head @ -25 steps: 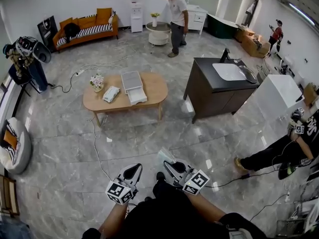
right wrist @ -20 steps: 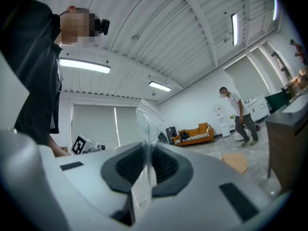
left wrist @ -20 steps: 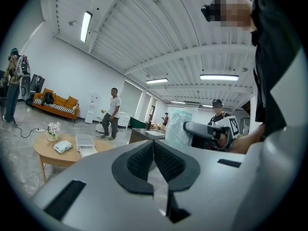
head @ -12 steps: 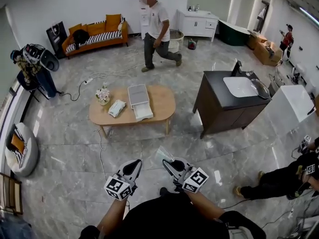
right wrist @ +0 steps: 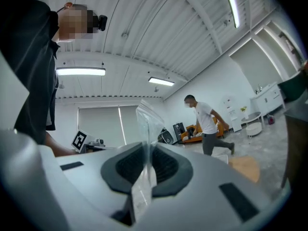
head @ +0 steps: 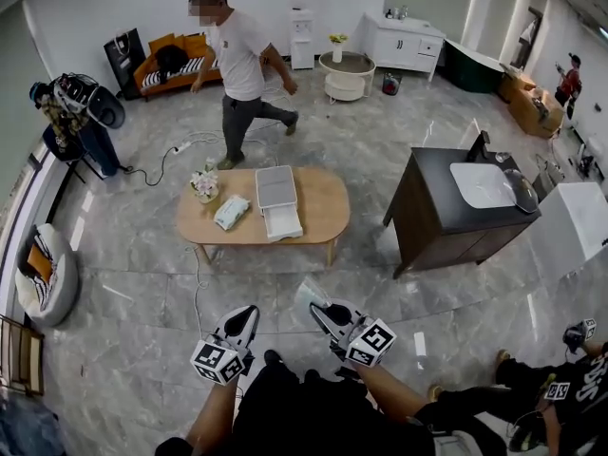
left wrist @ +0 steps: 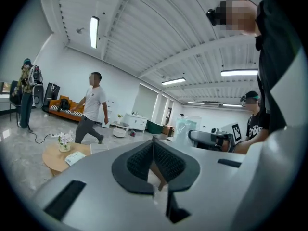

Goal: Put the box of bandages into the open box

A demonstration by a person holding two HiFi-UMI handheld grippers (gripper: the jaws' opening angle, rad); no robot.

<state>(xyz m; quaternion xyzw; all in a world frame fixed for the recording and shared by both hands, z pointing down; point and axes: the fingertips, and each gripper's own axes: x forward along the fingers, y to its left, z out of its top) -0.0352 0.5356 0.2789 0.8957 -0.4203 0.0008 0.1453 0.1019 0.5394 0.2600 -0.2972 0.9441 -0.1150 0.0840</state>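
Observation:
Far ahead stands a wooden oval table (head: 323, 207). On it the open white box (head: 278, 198) lies with its lid up, and a white flat package (head: 231, 213), seemingly the box of bandages, lies to its left. Both grippers are held close to my body, well away from the table. My left gripper (head: 245, 315) is shut with nothing in it; its pads (left wrist: 166, 162) meet. My right gripper (head: 317, 311) is shut on a clear plastic bag (head: 306, 297), which sticks up between the pads (right wrist: 147, 129).
A small flower pot (head: 204, 185) stands at the table's left end. A person in a white shirt (head: 237, 65) walks just behind the table. A dark sink cabinet (head: 456, 212) stands at the right, and a cable (head: 198, 283) trails over the marble floor.
The person in the white shirt has walked leftward, from the back of the room to just behind the table. The view has swung a little. Both grippers stay as they were.

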